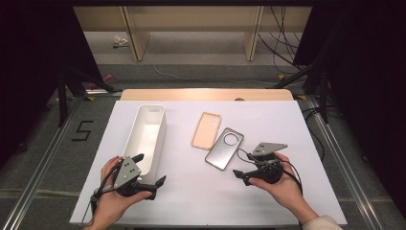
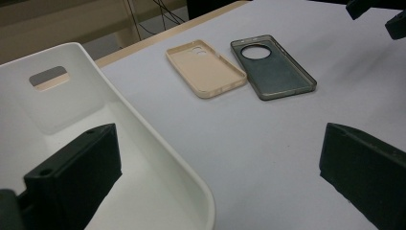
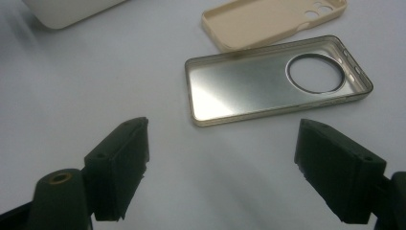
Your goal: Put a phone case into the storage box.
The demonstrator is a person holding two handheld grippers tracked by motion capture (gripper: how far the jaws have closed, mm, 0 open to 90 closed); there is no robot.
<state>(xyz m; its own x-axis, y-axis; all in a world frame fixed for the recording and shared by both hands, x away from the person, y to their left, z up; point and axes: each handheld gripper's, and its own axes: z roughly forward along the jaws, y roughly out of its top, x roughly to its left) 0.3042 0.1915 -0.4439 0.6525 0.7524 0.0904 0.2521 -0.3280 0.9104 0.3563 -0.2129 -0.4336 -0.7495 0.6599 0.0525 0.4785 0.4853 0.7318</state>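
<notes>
Here: two phone cases (image 1: pixel 216 140), one white bin (image 1: pixel 145 139); left gripper (image 1: pixel 149 171) and right gripper (image 1: pixel 244 164) fingers spread, empty.

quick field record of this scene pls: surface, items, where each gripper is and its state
surface: white table top
bin: white bin, long, open-topped, left of the cases
cases: beige phone case beside grey phone case, both inside up
left gripper: open, one of its fingers over the bin's near end, holding nothing
right gripper: open, facing the grey phone case, not touching it
</notes>
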